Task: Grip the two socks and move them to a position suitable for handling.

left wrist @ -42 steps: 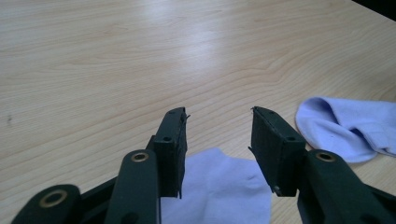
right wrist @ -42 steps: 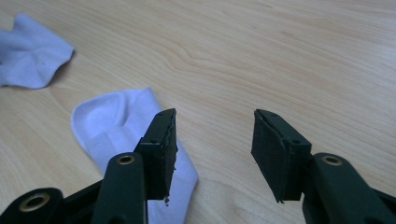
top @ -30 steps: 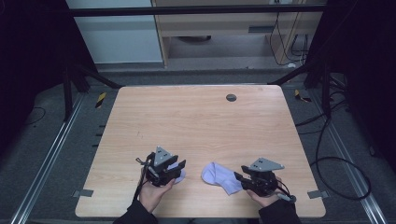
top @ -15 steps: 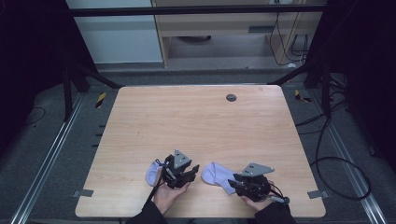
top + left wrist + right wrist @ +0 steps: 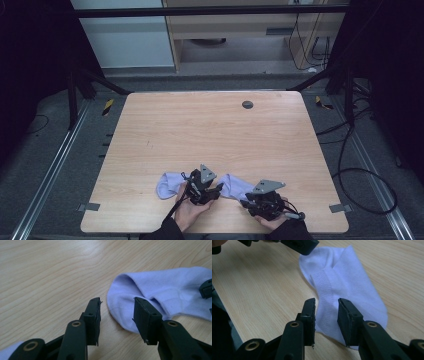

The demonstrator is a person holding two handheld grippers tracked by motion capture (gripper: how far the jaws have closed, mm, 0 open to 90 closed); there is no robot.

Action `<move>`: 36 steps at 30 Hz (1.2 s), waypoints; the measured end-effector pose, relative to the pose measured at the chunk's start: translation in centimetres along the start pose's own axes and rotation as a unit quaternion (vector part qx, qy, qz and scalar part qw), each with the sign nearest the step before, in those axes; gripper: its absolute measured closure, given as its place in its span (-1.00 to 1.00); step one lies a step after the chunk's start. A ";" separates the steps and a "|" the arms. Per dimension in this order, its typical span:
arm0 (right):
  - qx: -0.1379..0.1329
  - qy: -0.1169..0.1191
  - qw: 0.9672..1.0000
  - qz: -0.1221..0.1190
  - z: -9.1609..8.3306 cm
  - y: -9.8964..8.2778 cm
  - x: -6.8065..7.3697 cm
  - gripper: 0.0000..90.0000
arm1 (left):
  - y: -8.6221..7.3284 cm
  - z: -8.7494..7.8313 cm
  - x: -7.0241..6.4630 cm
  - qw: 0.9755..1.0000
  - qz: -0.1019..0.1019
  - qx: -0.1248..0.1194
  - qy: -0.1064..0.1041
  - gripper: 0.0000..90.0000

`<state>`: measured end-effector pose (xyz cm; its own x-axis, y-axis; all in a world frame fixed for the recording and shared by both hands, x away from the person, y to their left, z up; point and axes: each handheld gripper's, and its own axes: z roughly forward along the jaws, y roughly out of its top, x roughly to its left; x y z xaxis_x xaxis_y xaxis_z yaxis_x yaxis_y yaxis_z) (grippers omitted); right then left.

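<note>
Tabletop (image 5: 210,135): light wood-grain, square with rounded corners, bare over most of its area. Small dark round disc (image 5: 247,104) near the far edge, right of centre. Grey tape tabs on the near-left and near-right corners. Floor around it is dark grey carpet with metal rails along both sides; cables trail on the right. Pale cabinet and a wooden desk stand behind the far edge.

Two lilac socks lie near the near edge. Left sock (image 5: 169,183) lies flat just left of the left gripper (image 5: 217,189). Right sock (image 5: 235,186) lies between the two grippers.

Left gripper: jaws have just been opening, now apart, straddling the toe end of the right sock (image 5: 155,290), pads not pressing.

Right gripper (image 5: 246,203): jaws partly closed, straddling the ribbed cuff band of the right sock (image 5: 352,287); can't tell if the pads bite.
</note>
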<state>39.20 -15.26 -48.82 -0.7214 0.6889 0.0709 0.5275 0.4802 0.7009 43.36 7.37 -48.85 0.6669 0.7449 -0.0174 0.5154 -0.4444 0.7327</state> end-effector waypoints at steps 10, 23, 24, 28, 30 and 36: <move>0.019 0.006 1.000 -0.003 0.6 -0.2 0.0 0.58 | -0.5 0.8 -0.5 1.000 0.003 0.017 0.001 0.42; 0.024 0.030 0.999 0.015 0.7 0.2 -0.3 0.91 | -0.4 0.9 -0.9 1.000 -0.004 0.017 -0.003 0.92; 0.020 0.030 0.999 0.016 0.6 0.2 -0.4 0.91 | -0.4 0.9 -0.7 1.000 -0.006 0.018 -0.006 0.93; -0.029 0.037 0.998 0.030 -0.5 0.7 -0.8 0.91 | -0.4 0.8 -0.5 1.000 -0.006 0.020 -0.014 0.95; -0.052 0.034 0.997 0.040 -1.0 1.0 -1.0 0.91 | -0.4 0.8 -0.4 1.000 -0.004 0.021 -0.015 0.96; -0.114 -0.008 0.991 0.072 -1.9 1.8 -2.4 0.91 | -0.4 0.9 -0.3 1.000 0.002 0.021 -0.019 0.96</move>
<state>41.01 -17.07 -46.35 -0.6383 0.7505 0.1716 0.5076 0.2427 0.8267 43.40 6.86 -49.70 0.6885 0.7241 -0.0404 0.5341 -0.4684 0.7038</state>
